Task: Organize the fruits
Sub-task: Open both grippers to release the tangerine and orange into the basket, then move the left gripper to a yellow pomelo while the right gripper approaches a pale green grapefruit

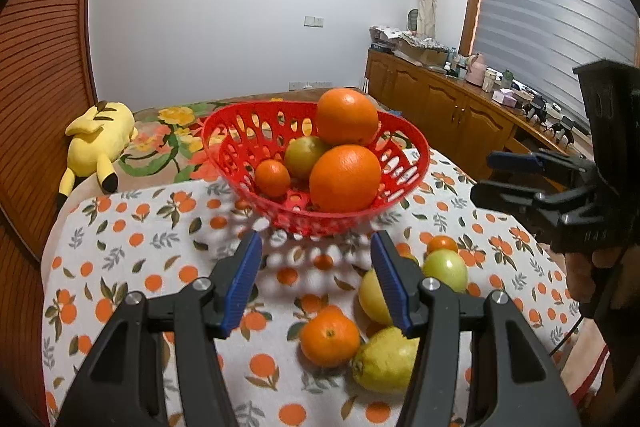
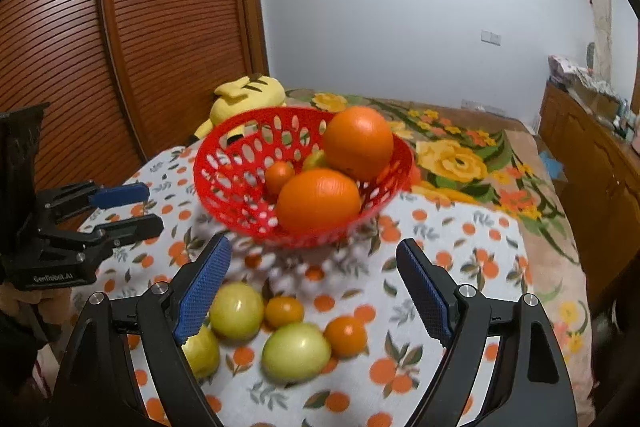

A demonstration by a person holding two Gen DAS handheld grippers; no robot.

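Note:
A red perforated basket (image 1: 236, 151) (image 2: 224, 163) stands on the table and holds two big oranges (image 1: 345, 178), a small tangerine (image 1: 272, 178) and a greenish fruit (image 1: 304, 155). Loose fruit lies in front of it: a tangerine (image 1: 330, 337), two lemons (image 1: 384, 359), a green fruit (image 1: 446, 269) and a small tangerine (image 1: 442, 244). My left gripper (image 1: 316, 279) is open and empty above the cloth, left of the loose fruit. My right gripper (image 2: 312, 291) is open and empty above the green fruit (image 2: 296, 351) and tangerines (image 2: 346, 336).
The table has a white cloth with an orange print (image 1: 132, 239). A yellow plush toy (image 1: 102, 137) lies on a flowered blanket (image 2: 460, 155) behind. A wooden sideboard (image 1: 440, 99) stands at the right, and a slatted wooden door (image 2: 160, 27) at the left.

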